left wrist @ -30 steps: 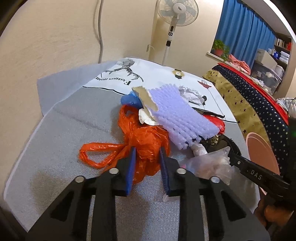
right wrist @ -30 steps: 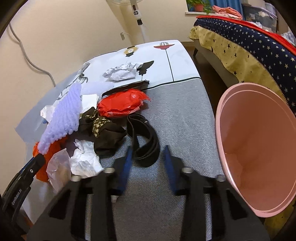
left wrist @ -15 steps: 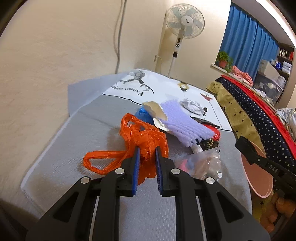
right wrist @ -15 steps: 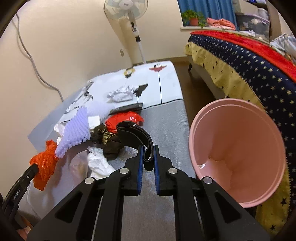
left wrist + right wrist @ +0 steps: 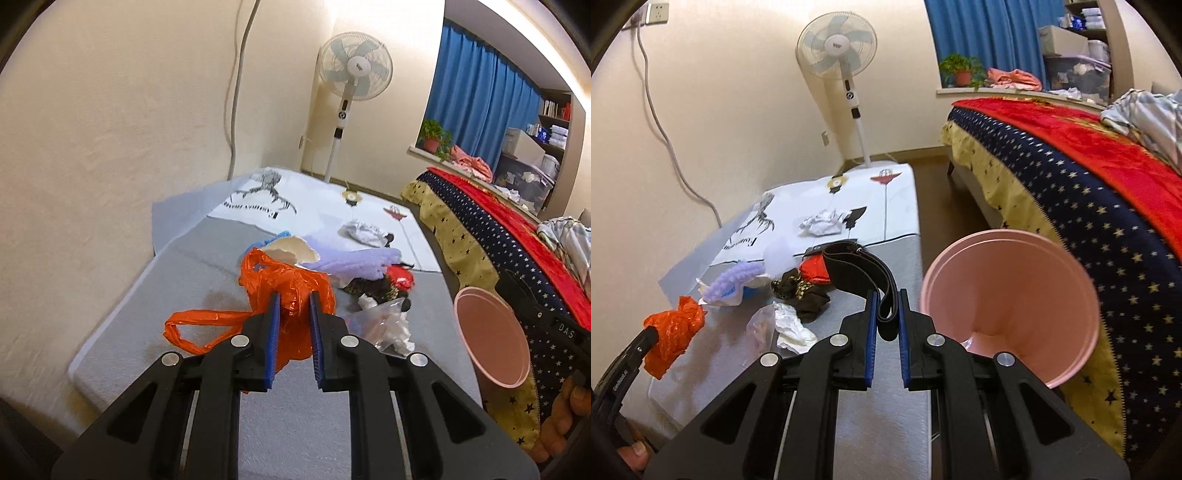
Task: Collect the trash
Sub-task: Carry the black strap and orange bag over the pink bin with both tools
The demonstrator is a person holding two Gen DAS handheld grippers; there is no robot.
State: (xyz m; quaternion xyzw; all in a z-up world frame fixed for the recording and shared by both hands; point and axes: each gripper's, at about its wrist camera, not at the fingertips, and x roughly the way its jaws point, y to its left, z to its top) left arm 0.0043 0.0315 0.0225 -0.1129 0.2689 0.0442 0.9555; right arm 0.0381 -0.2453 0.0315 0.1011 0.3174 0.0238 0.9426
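Now both tools are loaded: the left gripper (image 5: 293,308) pinches the crumpled orange plastic bag (image 5: 286,295) with 1 loop trailing toward the grey mat (image 5: 155,295), and the right gripper (image 5: 885,308) is clamped on the black strap (image 5: 864,264), lifted just beside the rim of the pink bin (image 5: 1008,306). To do this well, carry the strap fully over the bin's mouth before letting go, since its free end hangs back toward the pile and could catch the red wrapper (image 5: 812,269). The bag probably drapes low, though its underside is hidden, so raise it clear of the clear plastic and tissue (image 5: 388,326) before swinging right.
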